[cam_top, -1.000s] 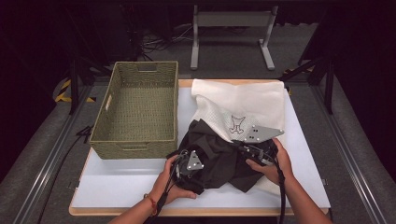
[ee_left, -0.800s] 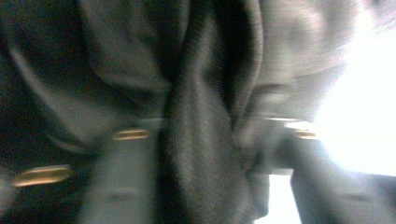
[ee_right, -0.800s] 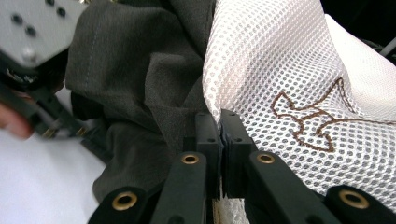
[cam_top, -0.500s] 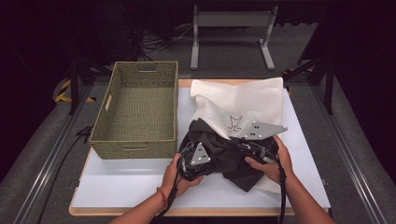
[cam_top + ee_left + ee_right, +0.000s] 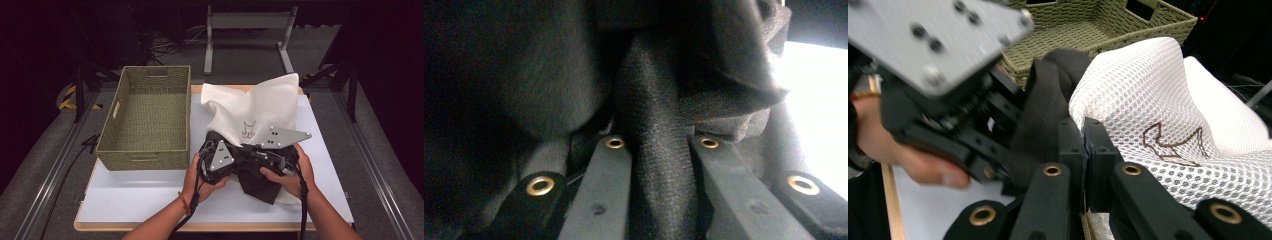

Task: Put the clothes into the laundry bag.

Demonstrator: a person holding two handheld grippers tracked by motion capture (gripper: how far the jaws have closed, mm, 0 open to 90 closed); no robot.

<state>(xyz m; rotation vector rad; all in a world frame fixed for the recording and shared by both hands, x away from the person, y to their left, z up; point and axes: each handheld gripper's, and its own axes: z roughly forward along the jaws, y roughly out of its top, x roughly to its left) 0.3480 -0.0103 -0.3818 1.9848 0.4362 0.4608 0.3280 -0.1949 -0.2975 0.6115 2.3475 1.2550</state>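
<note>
White table (image 5: 150,200): black garment (image 5: 260,182) bunched, hanging downward.

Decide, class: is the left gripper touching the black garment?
Touching. In the left gripper view the left gripper has its jaws closed on a fold of the black garment, with cloth pressed between them.

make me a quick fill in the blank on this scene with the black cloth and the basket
1. Both claws, the left claw and the right claw, are shut on the ____ garment.
2. The woven basket on the table is ____ inside.
3. The white mesh garment bears a small ____ emblem.
4. Seen from the high view, the basket stands to the ____ of the white mesh garment.

Missing words: black; empty; brown; left
</note>
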